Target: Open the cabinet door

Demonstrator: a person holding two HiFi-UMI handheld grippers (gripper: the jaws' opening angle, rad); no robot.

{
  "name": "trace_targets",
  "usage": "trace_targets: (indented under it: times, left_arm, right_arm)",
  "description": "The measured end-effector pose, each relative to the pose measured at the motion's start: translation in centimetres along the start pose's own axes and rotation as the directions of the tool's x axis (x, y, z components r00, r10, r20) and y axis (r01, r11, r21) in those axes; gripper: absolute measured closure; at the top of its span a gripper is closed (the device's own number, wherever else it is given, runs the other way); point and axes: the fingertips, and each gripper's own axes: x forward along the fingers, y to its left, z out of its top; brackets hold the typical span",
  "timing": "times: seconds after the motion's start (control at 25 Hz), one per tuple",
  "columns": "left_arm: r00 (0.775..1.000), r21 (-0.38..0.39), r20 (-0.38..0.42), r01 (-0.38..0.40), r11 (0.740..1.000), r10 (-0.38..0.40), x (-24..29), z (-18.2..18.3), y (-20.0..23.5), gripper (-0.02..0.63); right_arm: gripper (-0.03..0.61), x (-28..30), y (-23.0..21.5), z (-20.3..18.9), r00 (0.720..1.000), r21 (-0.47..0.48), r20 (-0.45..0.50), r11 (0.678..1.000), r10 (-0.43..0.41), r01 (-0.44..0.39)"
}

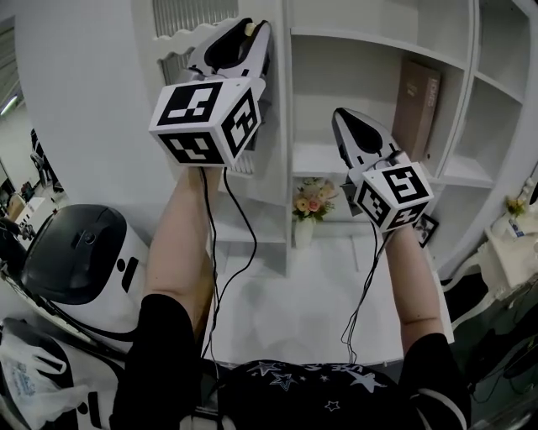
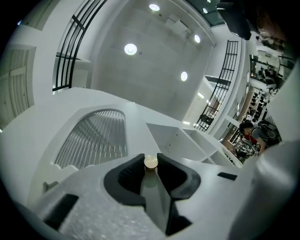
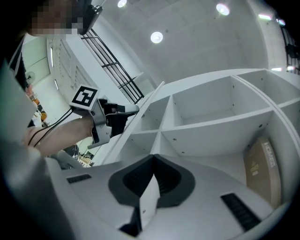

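Small cream round knob (image 2: pixel 150 161) half buried in the jaws of the left tool (image 1: pixel 251 30), white louvred cabinet door (image 1: pixel 189 17) cut by the top edge, tall brown box (image 1: pixel 418 105), print too small to read

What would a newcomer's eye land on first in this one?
First, the left claw, raised high and shut on the cream knob of the white louvred cabinet door. Next, the right claw, shut and empty, held before the open shelves, where a brown box stands upright and a vase of flowers sits lower down.
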Motion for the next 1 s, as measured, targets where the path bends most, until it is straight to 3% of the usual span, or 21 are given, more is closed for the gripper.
trace_targets:
  times: [0.36,1.0]
  left_arm:
    - [0.995,-0.055,0.033,0.097,0.994,-0.095,-3.0,2.9,0.0,0.522]
    - [0.966,-0.172,0.154,0.233,0.957,-0.207,-9.9,8.2,2.8,0.520]
  right_arm:
    - [0.586,-0.8,2.4,2.1,0.998,-0.003,-0.008,0.998,-0.057,0.057]
    - [0.586,-0.4,10.3,4.5,0.998,-0.055,-0.020,0.996,-0.065,0.064]
